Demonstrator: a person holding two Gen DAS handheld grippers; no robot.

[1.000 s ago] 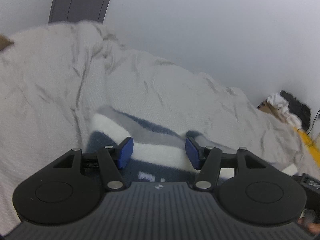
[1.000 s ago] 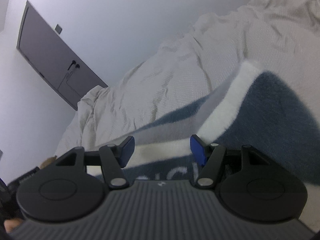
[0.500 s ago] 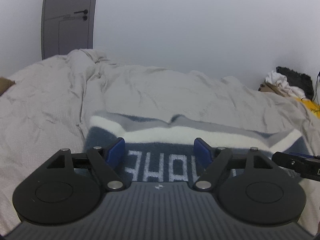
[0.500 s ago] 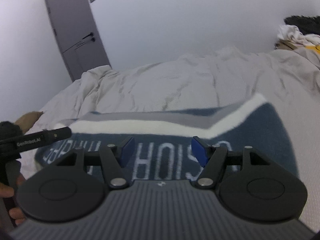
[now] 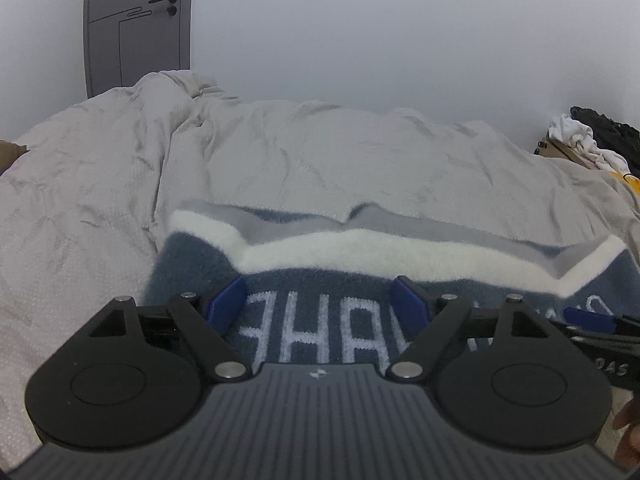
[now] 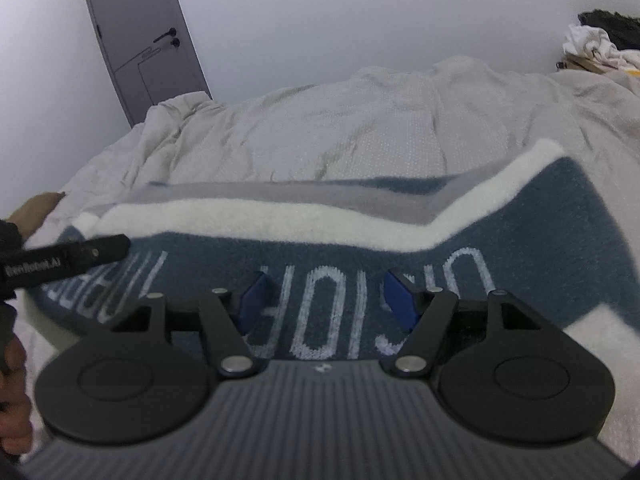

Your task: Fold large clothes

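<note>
- The blue-and-white garment [image 5: 400, 264] lies flat on the bed [image 5: 280, 168], near its front edge, long axis running side to side.
- Left tongs [image 5: 320, 306] stand apart, having just widened, over the lettered band; nothing is pinched.
- Right tongs [image 6: 326, 300] likewise stand apart, just widened, holding nothing.
- Each hand is nearer its own end; the fabric lies straight ahead and below both.

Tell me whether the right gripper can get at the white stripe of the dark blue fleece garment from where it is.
Probably yes. The right gripper is open, its jaws just widened with nothing between them, and the white stripe of the dark blue fleece garment lies uncovered just ahead. The left gripper sits off to the side.
</note>
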